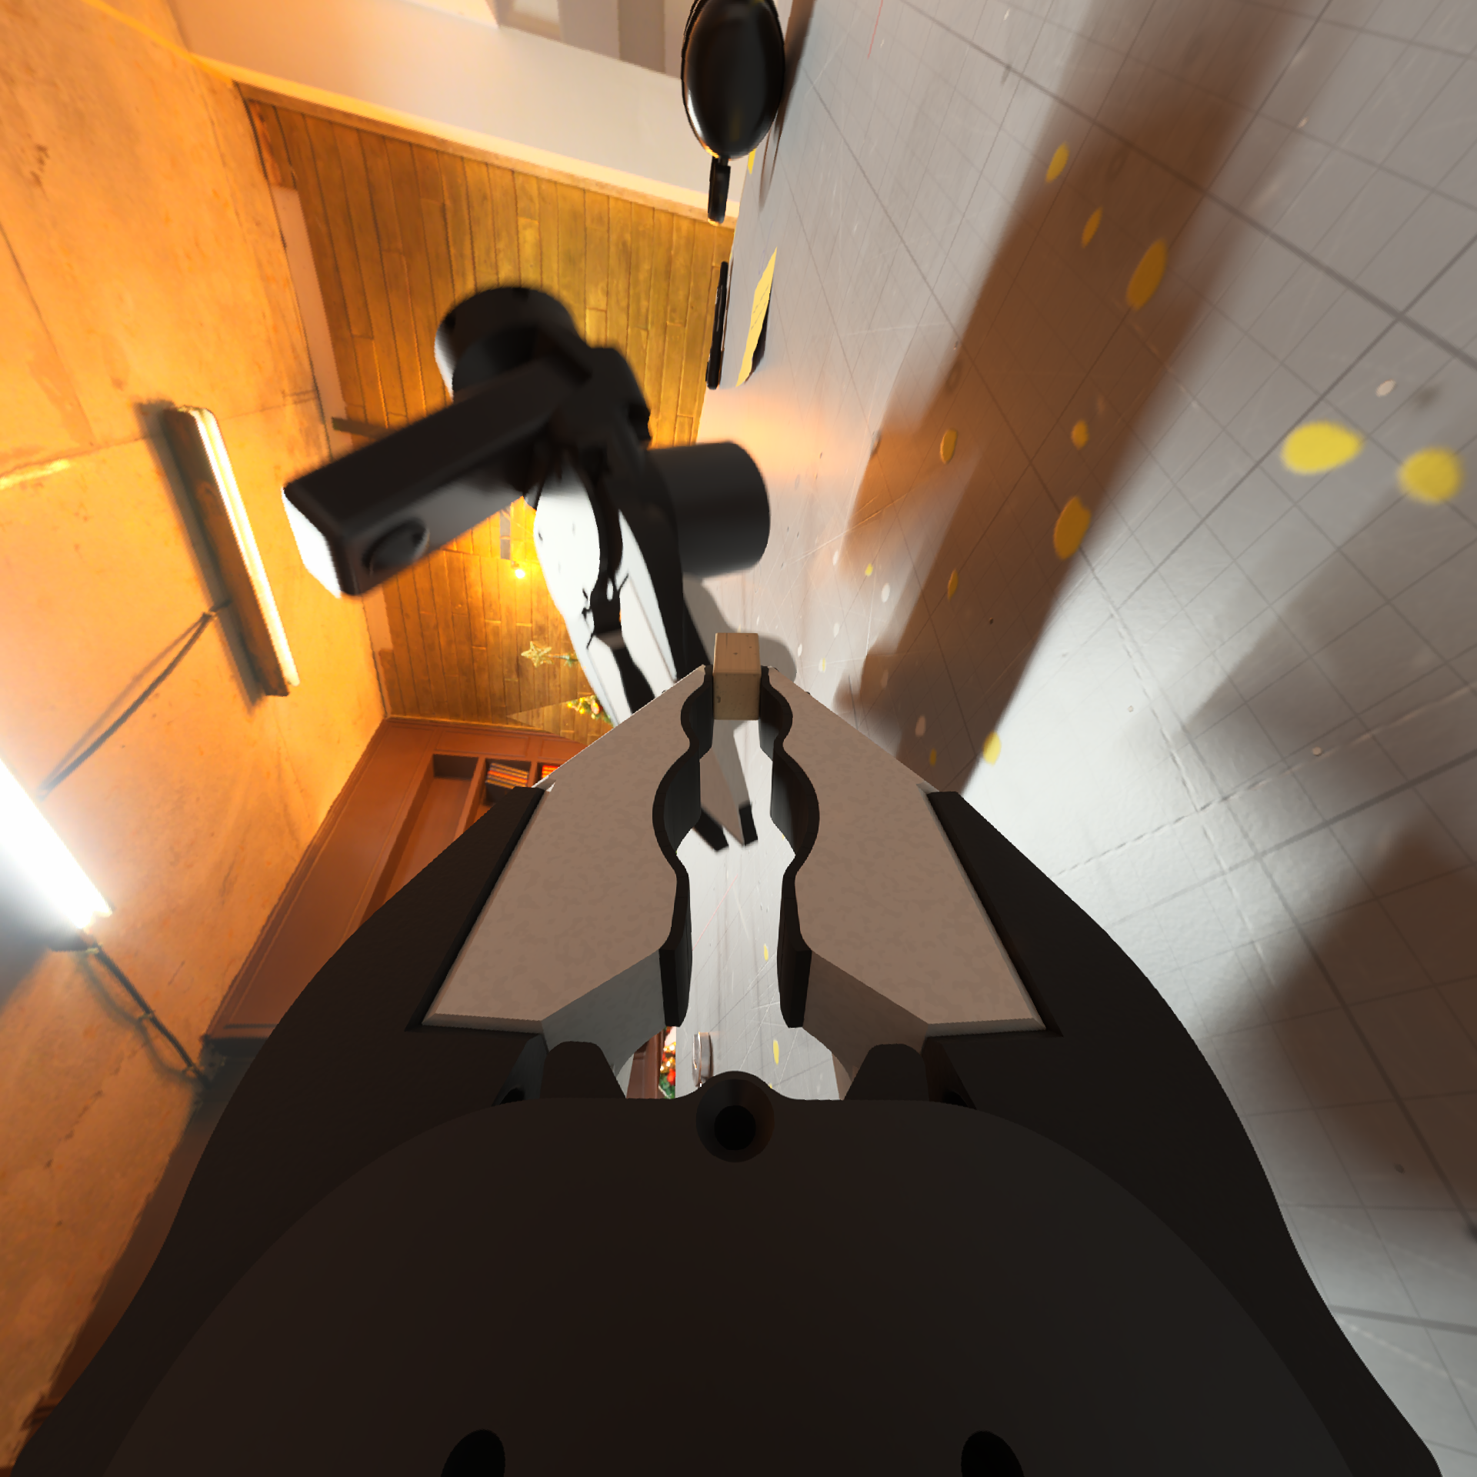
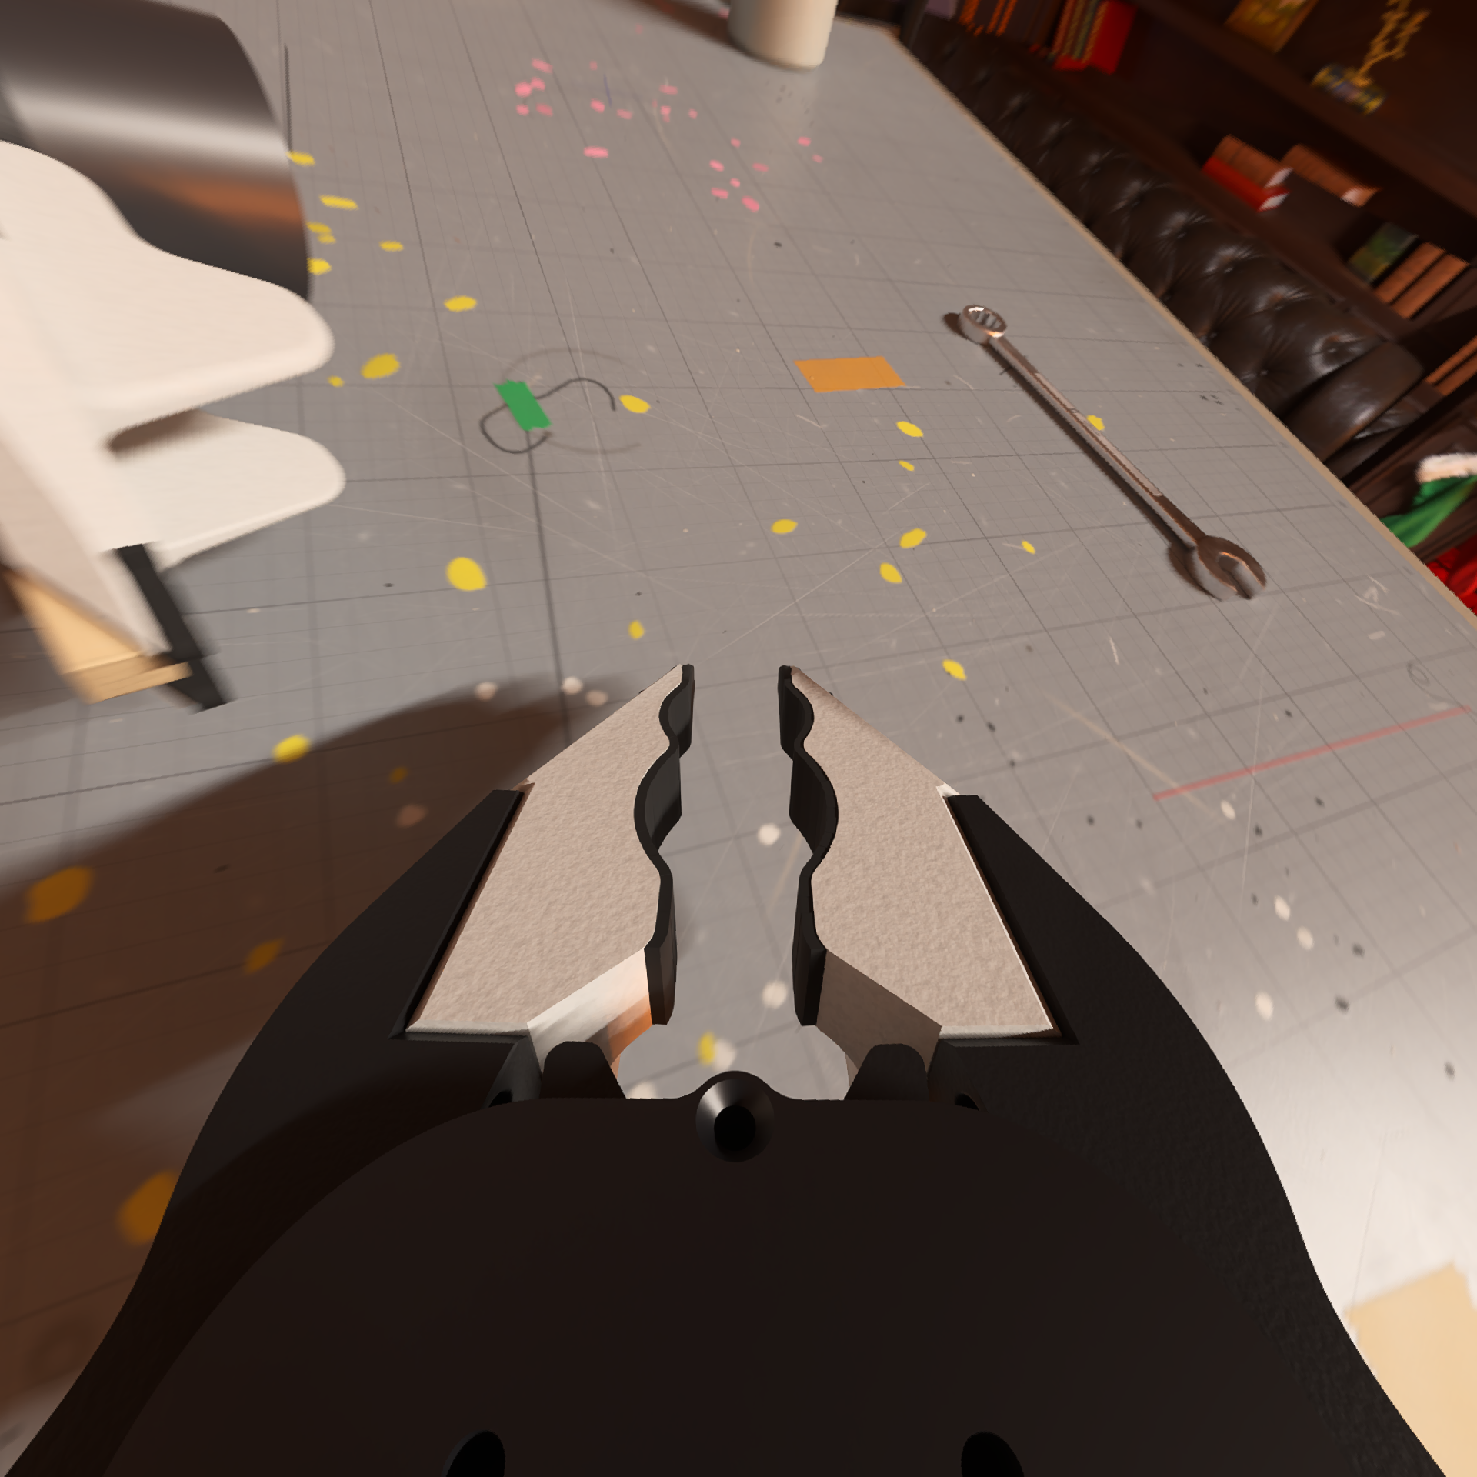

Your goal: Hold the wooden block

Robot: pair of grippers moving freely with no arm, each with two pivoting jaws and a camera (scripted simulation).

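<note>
The left tool (image 1: 735, 679) pinches the wooden block (image 1: 736, 676) at its fingertips, lifted clear of the grey counter (image 1: 1199, 719). The right tool (image 2: 735, 679) hangs over that counter with its fingers slightly spread and nothing between them, a wrench (image 2: 1111, 451) lying off to its right.

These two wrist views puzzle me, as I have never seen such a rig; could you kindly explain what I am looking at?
Each picture comes from a camera mounted on a hand-held gripper, looking forward along its two fingers. In the left wrist view, which is rolled sideways, the left hand-held gripper is shut on a small wooden block at its fingertips; the other gripper shows blurred beyond it, and a black pan sits far off. In the right wrist view, the right hand-held gripper is open and empty above a grey gridded mat speckled with paint. A metal wrench, an orange patch and green tape lie there.
</note>
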